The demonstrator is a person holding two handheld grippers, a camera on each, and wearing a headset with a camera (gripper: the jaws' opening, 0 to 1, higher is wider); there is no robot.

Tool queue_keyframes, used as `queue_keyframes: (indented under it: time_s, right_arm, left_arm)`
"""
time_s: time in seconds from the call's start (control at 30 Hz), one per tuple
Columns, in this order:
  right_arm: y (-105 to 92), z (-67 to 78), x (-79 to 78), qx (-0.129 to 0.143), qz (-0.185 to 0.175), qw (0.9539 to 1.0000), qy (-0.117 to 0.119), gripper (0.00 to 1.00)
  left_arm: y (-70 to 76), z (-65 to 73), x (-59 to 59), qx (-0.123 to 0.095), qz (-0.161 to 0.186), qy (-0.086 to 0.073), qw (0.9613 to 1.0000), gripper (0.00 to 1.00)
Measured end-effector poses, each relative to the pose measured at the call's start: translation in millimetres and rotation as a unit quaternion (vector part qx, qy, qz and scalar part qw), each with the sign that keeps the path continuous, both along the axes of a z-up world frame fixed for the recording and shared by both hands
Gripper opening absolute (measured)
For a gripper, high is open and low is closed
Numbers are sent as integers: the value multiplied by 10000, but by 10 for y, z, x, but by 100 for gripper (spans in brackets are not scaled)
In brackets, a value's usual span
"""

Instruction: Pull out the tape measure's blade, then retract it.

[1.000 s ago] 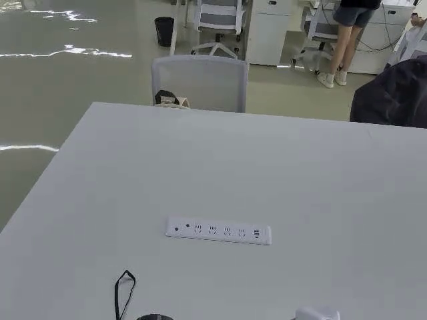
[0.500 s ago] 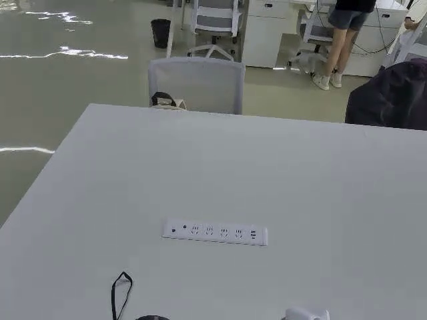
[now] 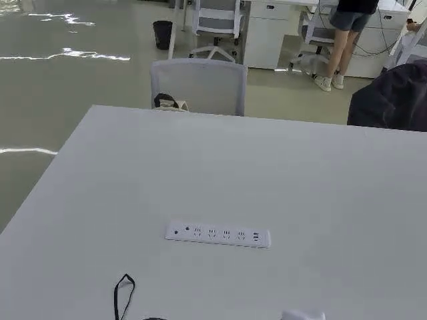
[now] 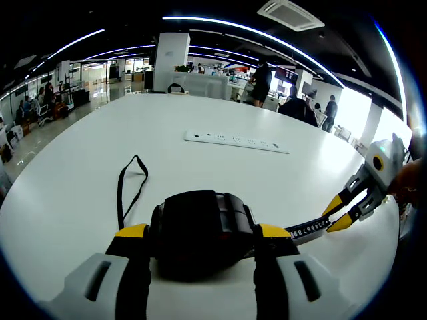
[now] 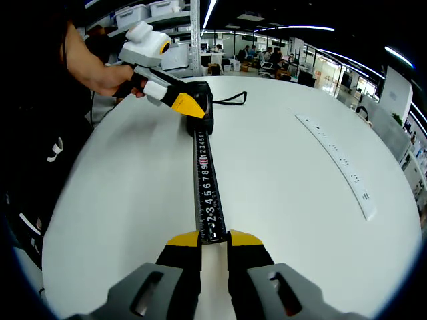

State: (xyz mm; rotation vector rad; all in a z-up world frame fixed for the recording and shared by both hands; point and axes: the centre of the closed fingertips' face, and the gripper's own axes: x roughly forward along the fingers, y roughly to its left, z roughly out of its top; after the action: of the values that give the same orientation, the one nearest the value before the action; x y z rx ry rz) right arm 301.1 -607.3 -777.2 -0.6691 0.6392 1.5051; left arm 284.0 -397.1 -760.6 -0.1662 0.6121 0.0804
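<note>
- Left tongs (image 4: pixel 200 232) were clenched on the tape measure case (image 4: pixel 199 213), one yellow tip against each flank of the black body. The case sat low at the person's edge of the bench (image 4: pixel 87 153); whether it rested on the surface could not be told.
- Right tongs (image 5: pixel 215 239) were clenched on the free end of the blade (image 5: pixel 205 180), nipping it between both yellow tips with the printed scale facing up.
- In the right gripper view the blade's long axis ran straight away from the right tongs to the case, so the case lay dead ahead of them along that line. In the left gripper view the blade left the case's side and went off to the right, to where the right tongs held its end.
- Both tongs stood well apart, joined by the drawn length of blade lying low over the bench.
- A black strap (image 4: pixel 127 190) trailed from the case toward the far side. Beyond it a white power strip (image 4: pixel 237 140) lay well apart from the blade and roughly parallel to it.
- The pull-out looked largely done, so the retraction seemed the likely coming step. It would turn on the right tongs travelling back along the blade's own axis toward the case, with the left tongs as anchor. Any drift off that line could kink or twist the blade at the mouth of the case.
</note>
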Motion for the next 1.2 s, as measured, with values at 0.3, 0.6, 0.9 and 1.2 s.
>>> queue_keyframes:
  time_s: [0.3, 0.6, 0.9, 1.2]
  right_arm:
    - [154, -19, -17, 40, 43, 10000, 18, 12]
    - [273, -37, -18, 37, 100, 9999, -7, 12]
    - [335, -37, 13, 53, 149, 9999, -43, 12]
    - [428, -21, 24, 64, 206, 9997, -97, 12]
  left_arm:
    - [-18, -4, -17, -25, -21, 5, 10000, 59]
    - [-28, 16, -12, -71, -30, -1, 10000, 58]
    - [-34, 22, -11, -118, -61, -18, 9999, 58]
    - [-17, 0, -13, -158, -59, -19, 9999, 58]
